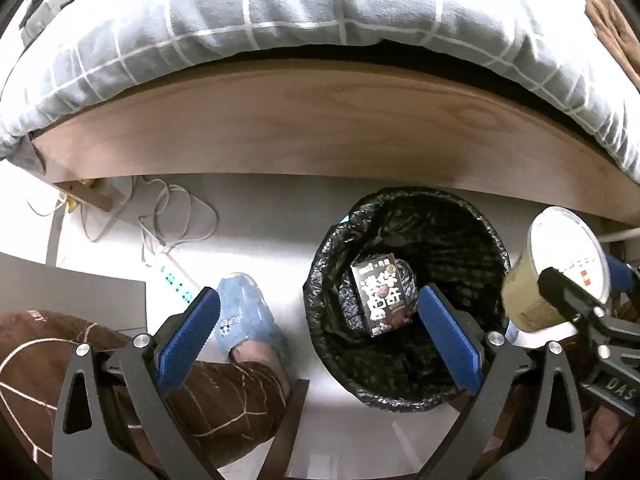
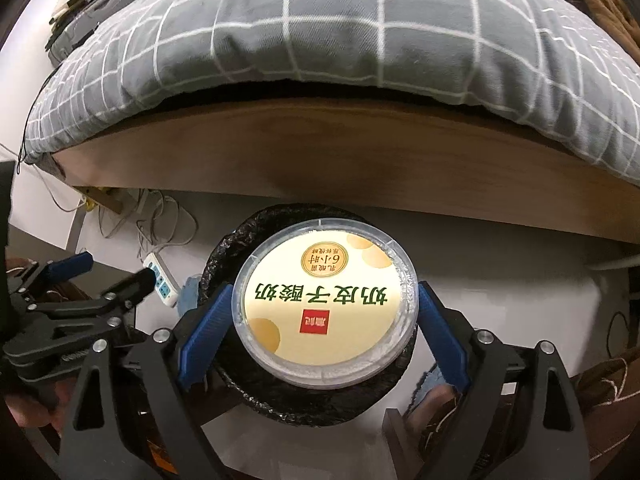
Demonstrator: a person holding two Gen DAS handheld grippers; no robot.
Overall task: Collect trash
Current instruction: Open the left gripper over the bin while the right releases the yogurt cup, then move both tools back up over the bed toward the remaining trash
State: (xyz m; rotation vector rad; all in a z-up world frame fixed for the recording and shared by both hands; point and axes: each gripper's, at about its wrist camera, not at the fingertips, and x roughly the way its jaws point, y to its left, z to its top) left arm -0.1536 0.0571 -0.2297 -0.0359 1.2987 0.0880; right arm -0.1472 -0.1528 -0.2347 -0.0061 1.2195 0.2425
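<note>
Now my right fingers (image 2: 326,316) are clamping a yogurt tub (image 2: 325,304) directly above the trash bin (image 1: 404,300); my left fingers (image 1: 316,320) are hanging wide open, empty, over its rim.

The floor (image 1: 256,208) is pale grey and smooth, running under a bed frame (image 1: 280,136) of brown wood, whose side board spans both views. A grey quilt (image 1: 280,28) with a white grid pattern lies on the bed and hangs over the board's upper edge.

On the floor stands a bin (image 1: 404,384) lined with a black bag, close to the bed frame; a dark carton (image 1: 382,294) lies inside it. To the left of the bin, a white power strip (image 1: 176,280) lies on the floor with loose white cables (image 1: 172,216) curling toward the bed's corner. A blue slipper (image 1: 248,316) on a person's foot rests between the strip and the bin.
</note>
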